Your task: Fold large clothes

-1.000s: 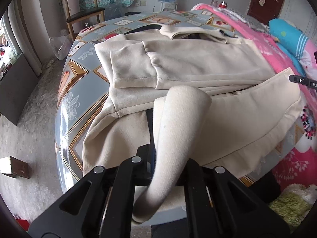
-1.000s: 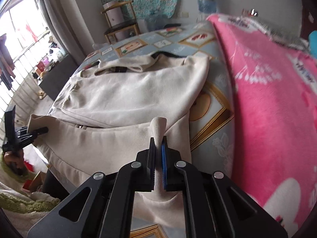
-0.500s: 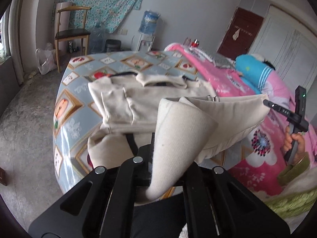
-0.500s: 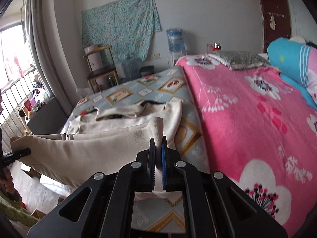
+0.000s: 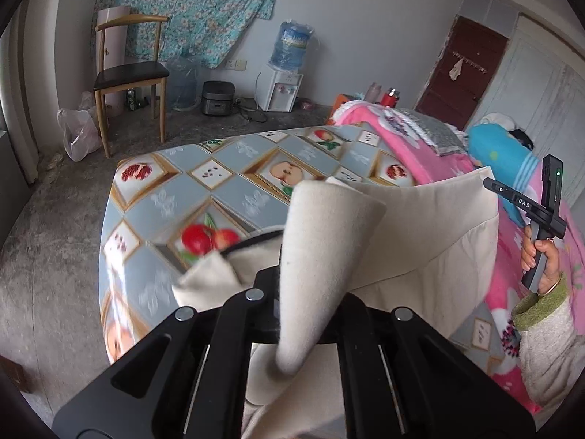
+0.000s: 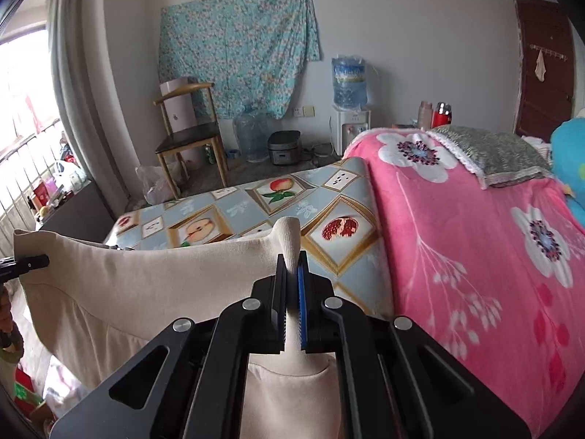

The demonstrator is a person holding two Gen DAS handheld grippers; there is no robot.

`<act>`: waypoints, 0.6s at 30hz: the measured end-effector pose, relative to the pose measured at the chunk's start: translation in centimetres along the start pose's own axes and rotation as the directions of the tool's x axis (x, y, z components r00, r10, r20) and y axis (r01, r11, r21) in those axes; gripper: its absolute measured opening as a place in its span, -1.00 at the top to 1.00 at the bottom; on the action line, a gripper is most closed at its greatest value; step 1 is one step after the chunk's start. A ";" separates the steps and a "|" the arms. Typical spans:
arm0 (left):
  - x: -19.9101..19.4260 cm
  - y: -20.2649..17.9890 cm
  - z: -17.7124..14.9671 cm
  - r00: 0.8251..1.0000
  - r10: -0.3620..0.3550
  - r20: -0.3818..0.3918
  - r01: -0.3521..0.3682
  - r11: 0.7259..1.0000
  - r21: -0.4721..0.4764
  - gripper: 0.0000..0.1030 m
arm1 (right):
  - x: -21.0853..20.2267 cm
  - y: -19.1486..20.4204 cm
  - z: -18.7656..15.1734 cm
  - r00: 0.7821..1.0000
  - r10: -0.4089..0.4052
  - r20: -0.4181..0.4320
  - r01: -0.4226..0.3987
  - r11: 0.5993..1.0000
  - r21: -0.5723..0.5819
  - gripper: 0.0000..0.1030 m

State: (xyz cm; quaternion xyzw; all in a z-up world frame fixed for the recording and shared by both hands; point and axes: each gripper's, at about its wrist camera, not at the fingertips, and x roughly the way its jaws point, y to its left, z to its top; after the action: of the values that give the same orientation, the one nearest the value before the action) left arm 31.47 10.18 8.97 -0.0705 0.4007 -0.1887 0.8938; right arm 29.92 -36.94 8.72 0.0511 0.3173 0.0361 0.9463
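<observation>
Bedroom with a grey concrete floor, a wooden chair [image 5: 128, 73] against the wall, a water dispenser [image 6: 349, 120] under a flowered hanging, and a bed under a pink blanket [image 6: 475, 237]. Alongside the bed stood a tabletop [image 5: 175, 197] covered in a fruit-print cloth. Held up off that tabletop between both hands was the cream garment [image 6: 153, 281], one edge stretched taut from side to side. Clamped shut on a pinch of that edge: the right gripper [image 6: 292, 281], cloth bulging above and below its dark pads. Likewise closed on the garment: the left gripper [image 5: 281, 285], with a cone of fabric curling up and over its jaws. Probably gripped at two corners so the edge stays straight and can be carried over as one fold. Hung mostly below and between the grippers, with a loose portion trailing on the tabletop's near part in the left wrist view. Seen at the far right of that view: a hand [image 5: 541, 259] in a green-cuffed sleeve around the other handle.
</observation>
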 end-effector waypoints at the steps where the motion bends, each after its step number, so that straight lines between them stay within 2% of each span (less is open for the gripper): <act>1: 1.7 0.8 0.8 1.000 0.005 -0.025 -0.005 1.000 -0.010 0.92 | 2.9 -0.6 0.4 0.999 -0.008 -0.032 0.008 1.000 0.007 0.90; 3: 6.5 2.8 1.5 0.994 0.024 -0.109 -0.029 0.999 -0.045 0.92 | 8.1 -1.6 0.0 0.993 -0.004 -0.119 0.008 0.999 0.035 0.90; 6: 12.1 4.8 0.1 0.971 0.053 -0.232 -0.072 0.995 -0.073 0.92 | 14.3 -2.3 -2.0 0.969 -0.021 -0.248 0.030 0.999 0.031 0.90; 8: 12.7 5.6 -0.7 0.972 0.022 -0.236 -0.051 0.991 -0.120 0.92 | 15.5 -2.5 -2.5 0.965 -0.011 -0.260 0.021 0.999 0.035 0.90; 11: 11.1 6.7 0.1 0.982 -0.048 -0.181 0.013 0.981 -0.194 0.92 | 14.4 -2.6 -1.5 0.976 0.025 -0.215 -0.014 0.999 0.053 0.90; 14: 10.7 7.1 0.6 0.985 -0.050 -0.164 0.014 0.977 -0.212 0.91 | 14.8 -2.3 -0.5 0.980 0.030 -0.198 -0.022 0.999 0.045 0.90; 16: 12.5 7.3 -0.1 0.975 -0.008 -0.222 -0.038 0.978 -0.205 0.90 | 16.4 -2.1 -0.9 0.968 0.026 -0.249 -0.018 0.999 0.034 0.90; 18: 14.1 7.8 -0.9 0.960 0.023 -0.279 -0.084 0.974 -0.208 0.72 | 18.8 -1.8 -1.8 0.936 -0.009 -0.352 0.002 1.000 -0.019 0.90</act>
State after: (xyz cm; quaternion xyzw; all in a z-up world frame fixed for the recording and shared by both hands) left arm 41.59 11.84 -3.55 -0.1303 0.5409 -0.1272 0.8211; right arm 43.89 -36.70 -4.16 0.0343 0.4814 0.0449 0.8746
